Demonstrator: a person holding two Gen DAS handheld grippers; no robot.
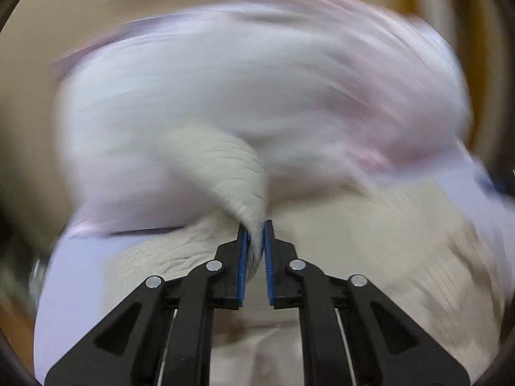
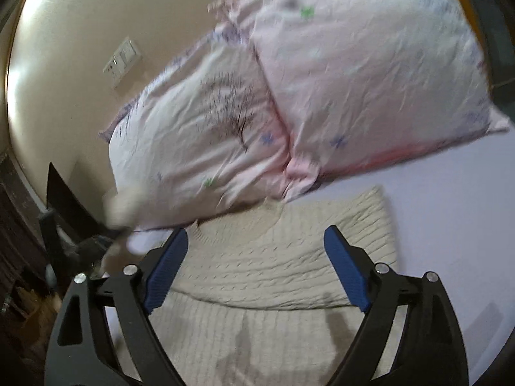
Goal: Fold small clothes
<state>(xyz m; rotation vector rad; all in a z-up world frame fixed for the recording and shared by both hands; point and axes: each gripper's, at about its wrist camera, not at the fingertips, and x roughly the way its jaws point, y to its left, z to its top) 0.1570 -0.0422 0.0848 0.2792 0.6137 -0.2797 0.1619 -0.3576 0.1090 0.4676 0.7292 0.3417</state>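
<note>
Pinching a ribbed fold of cream cable-knit sweater (image 1: 225,167), left gripper (image 1: 256,228) clenches; right gripper (image 2: 256,241) gapes.

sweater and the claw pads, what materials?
Sweater: looks like a chunky cream knit, wool or acrylic; cable ribs show, matte. Left claw pads: blue, ridged, probably rubber or soft plastic, on black, likely plastic, arms. Right claw pads look the same.
</note>
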